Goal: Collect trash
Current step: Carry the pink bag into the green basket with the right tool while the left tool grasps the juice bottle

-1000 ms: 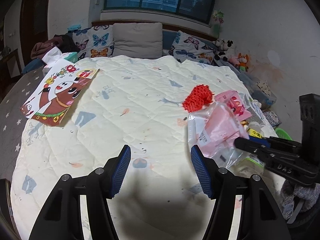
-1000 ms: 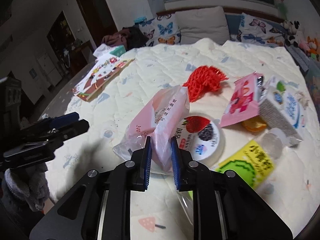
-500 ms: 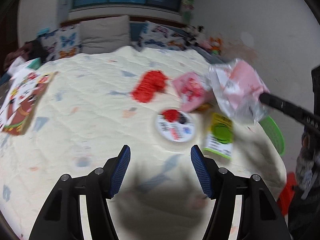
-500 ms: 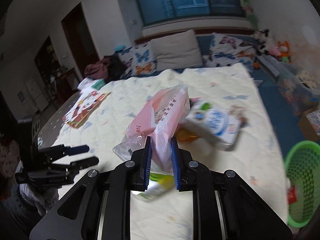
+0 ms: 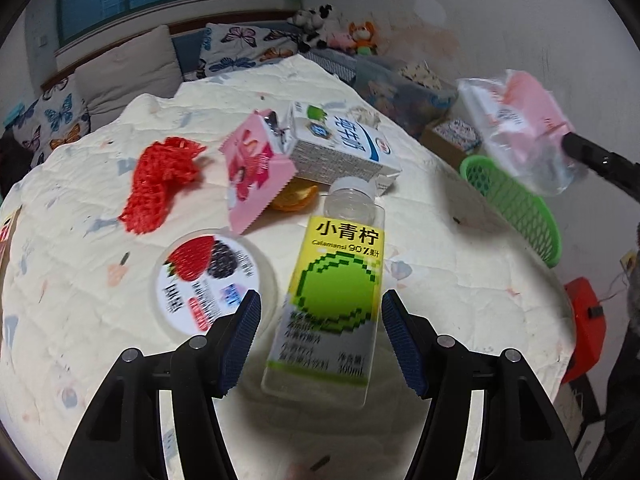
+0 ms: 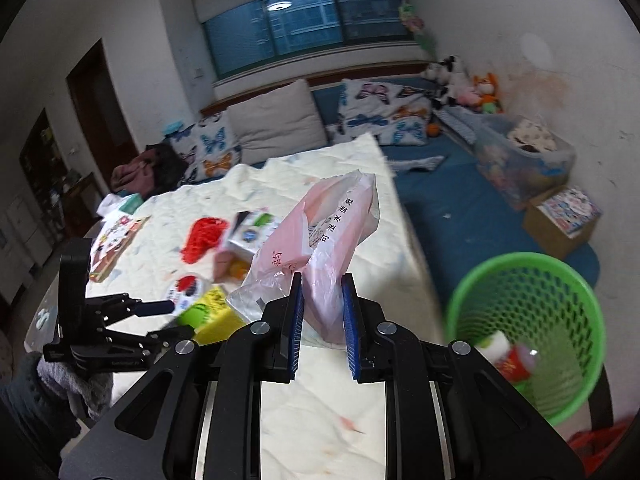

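A: Both grippers have swung right across the bed (image 5: pixel 80 320) since a second ago. Left gripper (image 5: pixel 316 328) now hangs over the lime bottle (image 5: pixel 336 292); before, only bare quilt lay under it.

B: Fingers?

A: Spread, same width as before, one each side of the bottle's lower half. Pads clear of it. Bottle lies flat on the quilt, cap pointing away.

B: Right gripper (image 6: pixel 322 316)?

A: Pinching the pink wrapper (image 6: pixel 324 240), fingers pressed on the plastic. Wrapper is off the bed now, held in the air near the bed's edge, with the green bin (image 6: pixel 528 328) just to its right on the floor. From the left camera it shows blurred above the bin's rim.

B: Bin contents?

A: Some white and red litter at the bottom; too blurred to name.

B: What's left on the bed?

A: Yogurt lid (image 5: pixel 212 280) just left of the bottle, red mesh (image 5: pixel 164 180) further back, pink packet (image 5: pixel 252 172) leaning on the milk carton (image 5: pixel 340 148), something orange (image 5: pixel 292 200) under the packet. All apart from both grippers.
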Available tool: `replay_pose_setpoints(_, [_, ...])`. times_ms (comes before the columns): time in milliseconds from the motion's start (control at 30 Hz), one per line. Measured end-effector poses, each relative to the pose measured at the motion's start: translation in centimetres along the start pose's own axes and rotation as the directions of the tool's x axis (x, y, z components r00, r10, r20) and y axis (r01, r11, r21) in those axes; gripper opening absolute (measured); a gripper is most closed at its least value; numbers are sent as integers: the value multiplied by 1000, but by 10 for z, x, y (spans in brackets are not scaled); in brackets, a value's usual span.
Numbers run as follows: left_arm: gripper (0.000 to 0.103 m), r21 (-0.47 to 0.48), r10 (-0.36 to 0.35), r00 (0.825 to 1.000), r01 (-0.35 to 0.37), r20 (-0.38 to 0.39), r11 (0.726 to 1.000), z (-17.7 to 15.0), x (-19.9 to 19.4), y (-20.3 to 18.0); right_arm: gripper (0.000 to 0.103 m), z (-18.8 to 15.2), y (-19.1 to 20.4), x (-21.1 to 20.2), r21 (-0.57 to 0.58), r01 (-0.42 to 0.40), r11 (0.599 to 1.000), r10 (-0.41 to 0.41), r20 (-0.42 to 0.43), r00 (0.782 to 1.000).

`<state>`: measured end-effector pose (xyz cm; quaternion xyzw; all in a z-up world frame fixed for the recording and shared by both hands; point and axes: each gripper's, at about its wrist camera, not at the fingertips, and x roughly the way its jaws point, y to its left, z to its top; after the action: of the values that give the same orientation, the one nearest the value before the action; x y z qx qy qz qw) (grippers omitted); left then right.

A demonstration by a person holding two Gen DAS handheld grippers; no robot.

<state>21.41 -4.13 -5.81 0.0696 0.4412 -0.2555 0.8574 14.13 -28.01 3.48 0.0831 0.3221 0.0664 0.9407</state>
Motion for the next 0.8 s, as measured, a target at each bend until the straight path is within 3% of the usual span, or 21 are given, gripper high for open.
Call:
replay_pose_setpoints(433, [60, 33, 30, 998, -29, -54, 999, 5, 29, -10, 19, -28, -80, -27, 101, 146, 984, -146, -9, 989])
replay_pose_setpoints(800, [56, 69, 89, 996, -87, -22, 994, 1, 25, -21, 19, -52, -143, -28, 183, 247, 951, -240, -63, 969])
